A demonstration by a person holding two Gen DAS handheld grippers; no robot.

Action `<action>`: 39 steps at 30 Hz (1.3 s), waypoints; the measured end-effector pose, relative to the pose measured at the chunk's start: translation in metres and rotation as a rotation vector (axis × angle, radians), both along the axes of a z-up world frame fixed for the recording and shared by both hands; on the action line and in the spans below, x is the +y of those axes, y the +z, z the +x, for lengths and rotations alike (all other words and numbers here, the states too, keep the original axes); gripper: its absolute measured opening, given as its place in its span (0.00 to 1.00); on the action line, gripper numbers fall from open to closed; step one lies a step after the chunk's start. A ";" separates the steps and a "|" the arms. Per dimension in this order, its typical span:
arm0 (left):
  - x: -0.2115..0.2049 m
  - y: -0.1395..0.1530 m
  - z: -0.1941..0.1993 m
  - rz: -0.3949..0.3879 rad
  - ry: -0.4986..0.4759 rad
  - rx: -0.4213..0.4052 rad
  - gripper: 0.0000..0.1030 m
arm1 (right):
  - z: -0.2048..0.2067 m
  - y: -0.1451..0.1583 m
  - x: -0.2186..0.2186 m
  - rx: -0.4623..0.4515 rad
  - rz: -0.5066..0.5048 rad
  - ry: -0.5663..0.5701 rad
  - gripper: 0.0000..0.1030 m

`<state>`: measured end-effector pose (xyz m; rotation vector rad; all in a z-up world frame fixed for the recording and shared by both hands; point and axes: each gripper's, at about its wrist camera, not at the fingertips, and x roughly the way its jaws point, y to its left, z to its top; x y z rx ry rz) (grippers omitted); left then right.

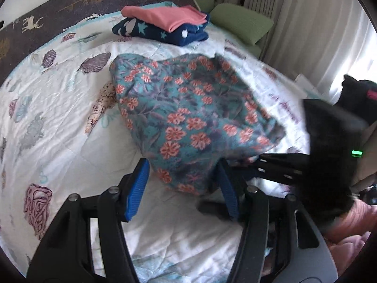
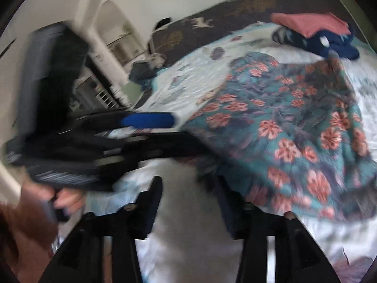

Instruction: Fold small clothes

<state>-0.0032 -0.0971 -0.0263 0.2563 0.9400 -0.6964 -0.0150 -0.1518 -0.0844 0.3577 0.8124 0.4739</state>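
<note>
A teal garment with coral flowers (image 1: 188, 99) lies crumpled on the white quilt (image 1: 59, 94). In the left wrist view my left gripper (image 1: 182, 165) is open, and the garment's near corner sits loosely between its blue pads (image 1: 137, 188). My right gripper (image 1: 256, 167) reaches in from the right, its fingertips at the garment's lower right edge. In the blurred right wrist view the right gripper (image 2: 188, 184) is open over bare quilt, with the floral garment (image 2: 294, 118) just to its right. The left gripper (image 2: 186, 134) enters from the left at the garment's edge.
A folded pink top on a navy star-print piece (image 1: 165, 23) is stacked at the far side of the bed. Green cushions (image 1: 242, 23) and a curtain (image 1: 294, 23) lie beyond. A dark deer-print blanket (image 1: 59, 7) runs along the back. A hand (image 2: 68, 198) holds the left gripper.
</note>
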 end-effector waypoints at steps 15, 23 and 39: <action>0.131 0.007 0.021 -0.161 0.343 0.042 0.62 | 0.027 0.012 0.061 -0.037 -0.077 0.214 0.66; 0.122 -0.024 0.018 -0.105 0.286 0.109 0.62 | 0.029 -0.011 0.003 0.161 0.461 0.285 0.70; 0.026 -0.049 -0.001 -0.021 0.061 0.104 0.62 | -0.016 0.004 -0.047 0.120 0.287 0.029 0.70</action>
